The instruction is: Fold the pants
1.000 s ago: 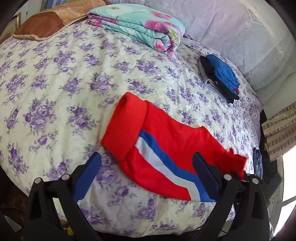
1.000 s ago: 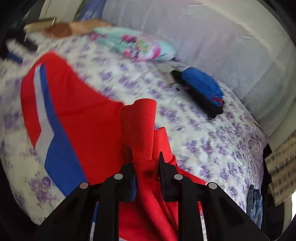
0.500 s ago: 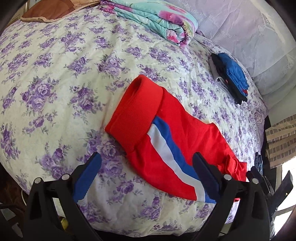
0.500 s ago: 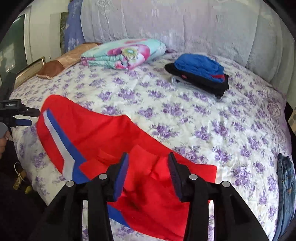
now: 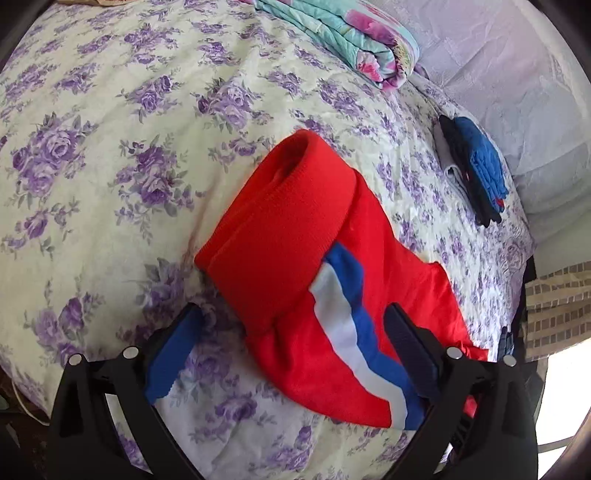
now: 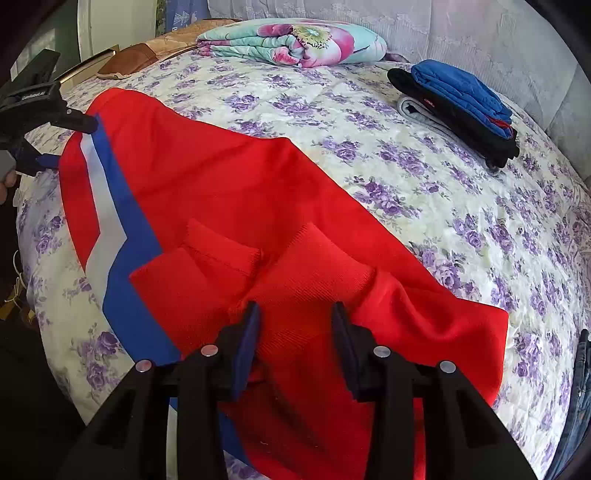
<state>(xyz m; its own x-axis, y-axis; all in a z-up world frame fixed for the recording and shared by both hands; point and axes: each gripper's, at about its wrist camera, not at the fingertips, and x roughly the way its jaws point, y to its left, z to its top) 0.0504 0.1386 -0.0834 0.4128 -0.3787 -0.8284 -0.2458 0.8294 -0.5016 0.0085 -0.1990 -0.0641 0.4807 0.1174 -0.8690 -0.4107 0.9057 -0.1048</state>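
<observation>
The right gripper (image 6: 295, 332) hangs low over the ribbed cuffs of the red fabric pants with a white and blue side stripe (image 6: 229, 192). Its blue-padded jaws stand apart with a fold of cuff between them; the pads seem clear of the cloth, though the view is too steep to be sure. The pants lie spread across the near edge of the cream bedspread printed with purple roses (image 6: 424, 177), waistband toward the left gripper (image 6: 64, 142), legs doubled back under the right one.

In the left wrist view the left gripper (image 5: 291, 343) is released, its jaws wide, straddling the lower corner of the wide ribbed red waistband (image 5: 280, 229) just above the fabric.

Farther off, well apart from the pants, a folded stack of blue, black and grey clothes (image 6: 454, 103) sits on the bedspread. Beyond it a folded turquoise quilt with pink flowers (image 6: 291, 42) lies near the pale padded headboard (image 6: 461, 29).
</observation>
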